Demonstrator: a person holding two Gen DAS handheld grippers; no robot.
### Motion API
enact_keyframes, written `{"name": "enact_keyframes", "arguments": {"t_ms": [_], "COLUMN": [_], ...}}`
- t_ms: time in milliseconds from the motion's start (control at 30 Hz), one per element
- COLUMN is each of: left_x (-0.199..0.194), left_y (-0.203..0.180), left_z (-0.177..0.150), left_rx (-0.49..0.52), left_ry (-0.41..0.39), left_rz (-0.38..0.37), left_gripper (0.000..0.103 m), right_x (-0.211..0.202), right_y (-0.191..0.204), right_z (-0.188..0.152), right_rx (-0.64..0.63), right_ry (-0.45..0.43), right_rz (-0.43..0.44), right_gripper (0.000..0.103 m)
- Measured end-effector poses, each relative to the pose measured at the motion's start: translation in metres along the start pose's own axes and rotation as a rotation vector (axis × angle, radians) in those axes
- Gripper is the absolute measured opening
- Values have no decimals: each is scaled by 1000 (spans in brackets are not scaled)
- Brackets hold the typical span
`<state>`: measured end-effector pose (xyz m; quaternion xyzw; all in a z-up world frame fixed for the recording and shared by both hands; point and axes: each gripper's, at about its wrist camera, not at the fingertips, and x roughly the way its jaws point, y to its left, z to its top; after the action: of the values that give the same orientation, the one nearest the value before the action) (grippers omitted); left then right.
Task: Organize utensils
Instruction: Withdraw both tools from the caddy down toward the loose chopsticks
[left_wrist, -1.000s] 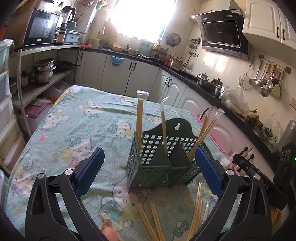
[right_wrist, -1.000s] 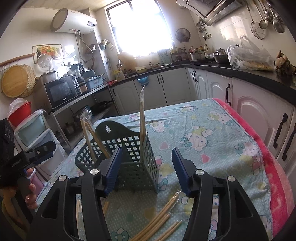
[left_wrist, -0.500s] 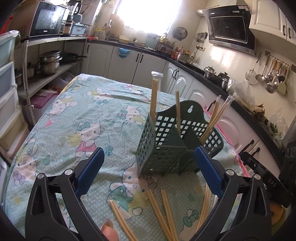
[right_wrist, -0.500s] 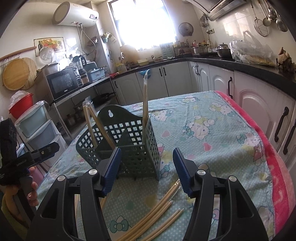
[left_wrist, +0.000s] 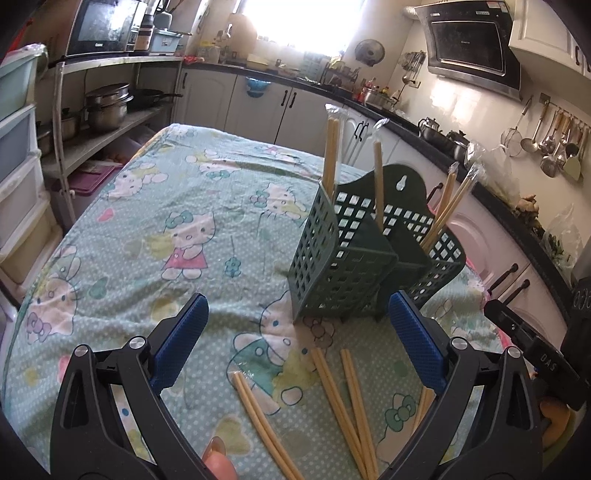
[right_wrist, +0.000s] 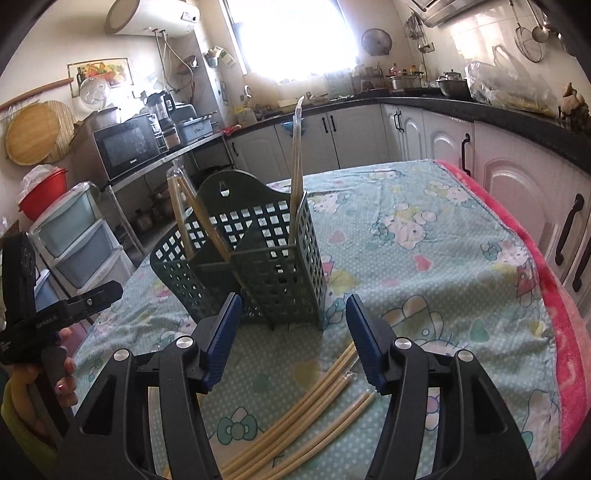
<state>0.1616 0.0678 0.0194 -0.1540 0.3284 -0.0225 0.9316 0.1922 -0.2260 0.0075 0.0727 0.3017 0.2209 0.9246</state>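
A dark green perforated utensil holder (left_wrist: 354, 258) (right_wrist: 258, 258) stands on the patterned tablecloth, with wrapped chopstick pairs (left_wrist: 330, 147) (right_wrist: 295, 155) upright in its compartments. Several loose wrapped chopsticks (left_wrist: 343, 402) (right_wrist: 314, 402) lie flat on the cloth in front of it. My left gripper (left_wrist: 295, 332) hovers open over those loose chopsticks, with nothing between its blue pads. My right gripper (right_wrist: 293, 332) is open too, just short of the holder's near corner and above the loose chopsticks. The left gripper's handle and a hand (right_wrist: 44, 354) show at the right wrist view's left edge.
The table (left_wrist: 155, 206) carries a pale green cartoon-cat cloth; a pink blanket edge (right_wrist: 535, 280) runs along its right side. White cabinets and a dark counter (right_wrist: 480, 110) ring the room. A shelf with pots (left_wrist: 107, 107) and plastic drawers (right_wrist: 74, 236) stand left.
Both grippers have sunk and tilted further down toward the cloth. The holder now sits higher in each view, and more of the loose chopsticks shows between the fingers.
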Motion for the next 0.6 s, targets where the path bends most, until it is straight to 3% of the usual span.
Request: {"name": "enact_keyframes", "arguments": {"t_ms": [600], "left_x": [16], "left_y": [16], "left_z": [-28], "left_rx": [-8], "left_ry": [103], "left_rz": [30], "left_gripper": [90], "right_x": [16], "right_y": [-2], "right_z": [-15], "right_rx": [-4], "right_ry": [73], "right_rz": [-6], "right_gripper": [59]}}
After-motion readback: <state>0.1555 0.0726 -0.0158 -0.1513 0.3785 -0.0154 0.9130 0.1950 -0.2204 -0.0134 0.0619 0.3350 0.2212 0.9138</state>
